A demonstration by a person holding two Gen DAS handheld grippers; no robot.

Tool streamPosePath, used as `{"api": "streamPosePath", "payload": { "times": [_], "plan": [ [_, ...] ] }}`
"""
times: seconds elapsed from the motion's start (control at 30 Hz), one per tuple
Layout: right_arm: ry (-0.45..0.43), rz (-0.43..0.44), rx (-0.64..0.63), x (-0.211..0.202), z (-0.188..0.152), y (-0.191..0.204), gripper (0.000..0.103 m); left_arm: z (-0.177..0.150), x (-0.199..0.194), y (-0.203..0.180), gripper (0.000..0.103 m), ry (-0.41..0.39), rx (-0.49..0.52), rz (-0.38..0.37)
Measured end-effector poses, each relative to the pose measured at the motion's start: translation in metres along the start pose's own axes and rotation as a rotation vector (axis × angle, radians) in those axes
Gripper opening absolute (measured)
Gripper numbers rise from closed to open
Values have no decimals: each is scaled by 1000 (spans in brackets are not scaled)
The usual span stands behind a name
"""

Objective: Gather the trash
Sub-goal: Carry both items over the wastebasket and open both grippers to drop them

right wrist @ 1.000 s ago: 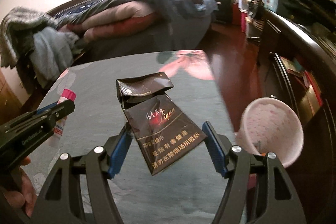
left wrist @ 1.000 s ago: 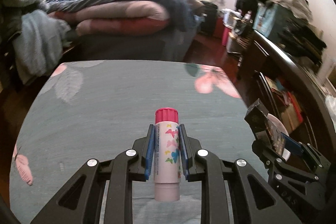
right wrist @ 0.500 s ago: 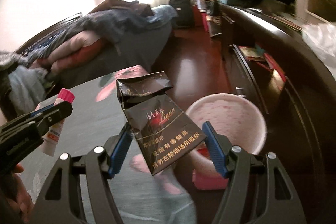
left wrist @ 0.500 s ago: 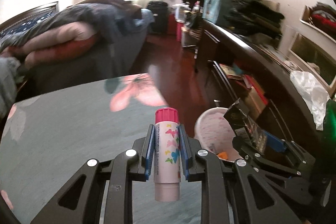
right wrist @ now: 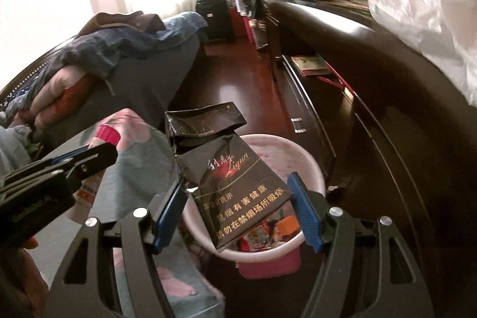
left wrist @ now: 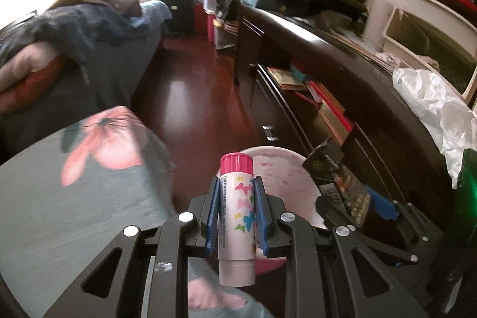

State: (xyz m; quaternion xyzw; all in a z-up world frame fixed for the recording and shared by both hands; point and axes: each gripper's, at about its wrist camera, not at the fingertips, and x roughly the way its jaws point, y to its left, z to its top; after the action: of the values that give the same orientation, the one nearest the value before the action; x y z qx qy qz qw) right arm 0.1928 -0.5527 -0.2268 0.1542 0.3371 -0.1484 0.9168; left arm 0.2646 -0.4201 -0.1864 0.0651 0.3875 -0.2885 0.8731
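Observation:
My left gripper [left wrist: 236, 200] is shut on a white glue stick [left wrist: 237, 213] with a pink cap and butterfly print, held upright above the table's right edge, just in front of a pink trash bin [left wrist: 280, 169]. My right gripper [right wrist: 238, 195] is shut on a dark crumpled cigarette pack [right wrist: 229, 169] with its lid flipped open, held over the rim of the pink bin [right wrist: 310, 166], which holds colourful trash. The left gripper with the glue stick [right wrist: 105, 134] shows at the left of the right wrist view. The cigarette pack [left wrist: 337, 175] shows at the right of the left wrist view.
A table with a grey floral cloth [left wrist: 74, 184] lies at the left. A dark wooden cabinet [left wrist: 342, 73] with books and a white plastic bag [left wrist: 432, 97] runs along the right. A bed with piled bedding [left wrist: 59, 43] stands behind. Red-brown floor [left wrist: 190, 85] lies between.
Both grippers have swung right, off the table toward the pink bin. The bin is now closer and under the cigarette pack. Both grips are unchanged.

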Motion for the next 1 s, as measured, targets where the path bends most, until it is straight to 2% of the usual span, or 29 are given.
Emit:
{"api": "streamPosePath", "payload": {
  "times": [0.33,0.67,0.8,0.93,1.0],
  "plan": [
    [47,-53,55,57,-2,-35,69,14,76,-14,22,105,-5,-20],
    [76,-73,52,93,-6,-37,70,21,104,-12,23,133,-12,-17],
    [72,-86,35,95,-7,-36,73,22,100,-7,35,124,-32,-16],
    [64,-90,28,93,-7,-34,76,24,94,-1,42,106,-46,-1],
    [63,-93,23,91,-7,-33,77,24,90,0,52,95,-49,8]
  ]
}}
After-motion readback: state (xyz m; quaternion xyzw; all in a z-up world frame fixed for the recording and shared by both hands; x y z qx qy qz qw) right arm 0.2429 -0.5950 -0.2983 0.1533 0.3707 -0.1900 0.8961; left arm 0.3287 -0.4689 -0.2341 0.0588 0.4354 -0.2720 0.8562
